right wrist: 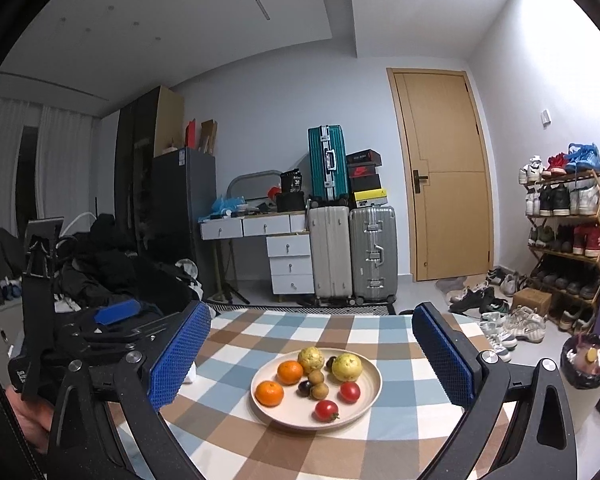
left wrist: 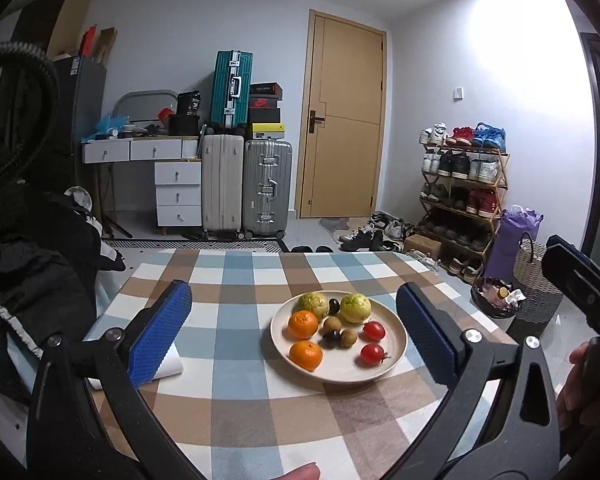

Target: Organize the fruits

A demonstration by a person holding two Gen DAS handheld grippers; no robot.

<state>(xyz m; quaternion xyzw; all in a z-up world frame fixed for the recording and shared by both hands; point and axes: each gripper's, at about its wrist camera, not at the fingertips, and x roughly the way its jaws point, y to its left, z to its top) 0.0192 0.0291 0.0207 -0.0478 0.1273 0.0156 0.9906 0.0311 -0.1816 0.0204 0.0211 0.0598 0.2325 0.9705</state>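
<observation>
From the left wrist, the left claw (left wrist: 294,322) is spread wide and holds nothing. Between its blue pads sits a round cream plate (left wrist: 396,354) on the checked blue, brown and white worktop (left wrist: 240,392). On the plate lie two orange tangerines (left wrist: 302,324), two red tomatoes (left wrist: 374,331) and two yellow-green guavas (left wrist: 355,307).

From the right wrist, the right claw (right wrist: 312,350) is wide and empty too. The plate (right wrist: 370,394) sits on the worktop, a little far of it.

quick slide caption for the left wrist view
Open left hand-held gripper faces a plate of oranges, guavas, tomatoes and small fruits on a checked tablecloth.
</observation>
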